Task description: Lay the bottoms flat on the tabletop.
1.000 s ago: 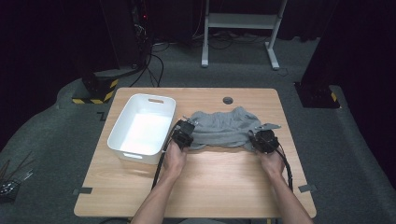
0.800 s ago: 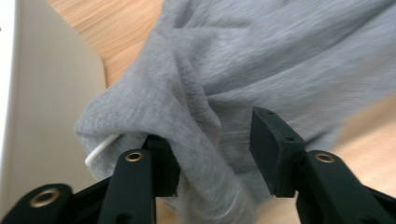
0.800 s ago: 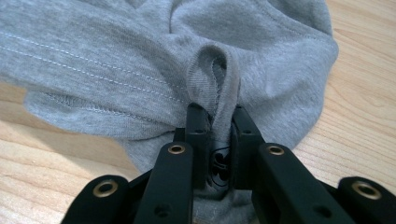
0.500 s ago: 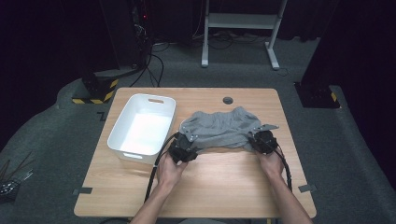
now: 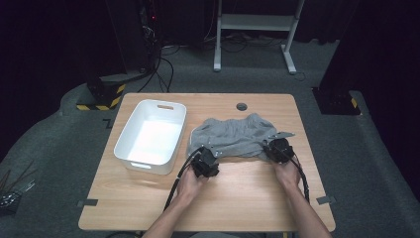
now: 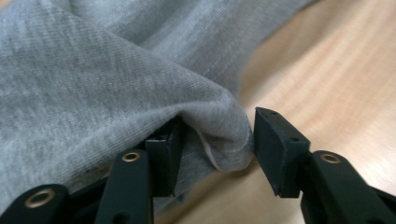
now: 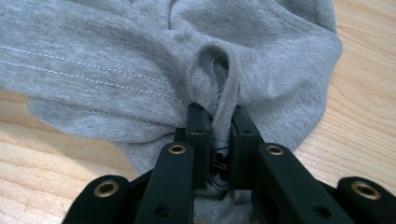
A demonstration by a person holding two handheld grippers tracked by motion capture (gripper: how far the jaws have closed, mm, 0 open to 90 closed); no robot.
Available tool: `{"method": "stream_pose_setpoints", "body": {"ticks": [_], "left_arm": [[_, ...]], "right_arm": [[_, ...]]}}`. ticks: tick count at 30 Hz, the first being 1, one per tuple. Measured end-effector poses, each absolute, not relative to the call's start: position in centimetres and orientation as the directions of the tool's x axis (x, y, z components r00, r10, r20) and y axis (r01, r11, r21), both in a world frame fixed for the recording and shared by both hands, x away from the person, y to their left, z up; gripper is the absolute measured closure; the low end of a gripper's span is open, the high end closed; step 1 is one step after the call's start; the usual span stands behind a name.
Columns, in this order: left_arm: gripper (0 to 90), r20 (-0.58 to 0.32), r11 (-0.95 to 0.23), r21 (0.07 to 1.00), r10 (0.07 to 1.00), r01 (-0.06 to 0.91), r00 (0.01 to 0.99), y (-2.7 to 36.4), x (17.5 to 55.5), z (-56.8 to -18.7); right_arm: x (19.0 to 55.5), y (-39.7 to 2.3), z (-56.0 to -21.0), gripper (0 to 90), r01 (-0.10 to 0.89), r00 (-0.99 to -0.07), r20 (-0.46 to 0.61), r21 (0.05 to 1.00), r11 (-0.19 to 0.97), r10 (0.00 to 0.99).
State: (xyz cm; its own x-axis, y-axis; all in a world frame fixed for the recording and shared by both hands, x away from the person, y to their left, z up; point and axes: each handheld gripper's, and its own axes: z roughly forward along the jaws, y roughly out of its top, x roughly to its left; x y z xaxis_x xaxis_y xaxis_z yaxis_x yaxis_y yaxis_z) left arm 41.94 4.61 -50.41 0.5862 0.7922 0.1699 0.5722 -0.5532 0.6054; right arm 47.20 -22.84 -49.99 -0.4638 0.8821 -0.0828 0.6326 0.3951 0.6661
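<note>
Your left hand-held gripper (image 6: 212,149) had just been opening and shifted along the shirt (image 5: 233,136) hem, jaws apart around a fold, unclamped. Your right hand-held gripper (image 7: 218,126) was clamped on its fold, so a regrasp looked due.

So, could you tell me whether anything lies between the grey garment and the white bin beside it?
Nothing visible does. The grey garment lies on the table just right of the white bin, with bare wood between them. The bin's near wall is the one barrier.

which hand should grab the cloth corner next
Left. The left gripper stands open with a cloth fold between its jaws; the right gripper is already shut on the cloth.
</note>
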Motion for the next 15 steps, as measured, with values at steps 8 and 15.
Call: {"method": "stream_pose_setpoints", "body": {"ticks": [8,15], "left_arm": [[73.3,0.164,-0.526,0.599,0.819,0.604,0.550,4.4,43.8,-50.4],[84.1,0.076,-0.493,0.642,0.803,0.587,0.591,6.5,42.3,-48.0]], "right_arm": [[47.2,-22.9,-50.0,81.4,0.632,-0.467,-0.082,0.665,0.397,0.881],[46.4,-23.3,-49.0,81.6,0.612,-0.476,-0.077,0.686,0.393,0.876]]}}
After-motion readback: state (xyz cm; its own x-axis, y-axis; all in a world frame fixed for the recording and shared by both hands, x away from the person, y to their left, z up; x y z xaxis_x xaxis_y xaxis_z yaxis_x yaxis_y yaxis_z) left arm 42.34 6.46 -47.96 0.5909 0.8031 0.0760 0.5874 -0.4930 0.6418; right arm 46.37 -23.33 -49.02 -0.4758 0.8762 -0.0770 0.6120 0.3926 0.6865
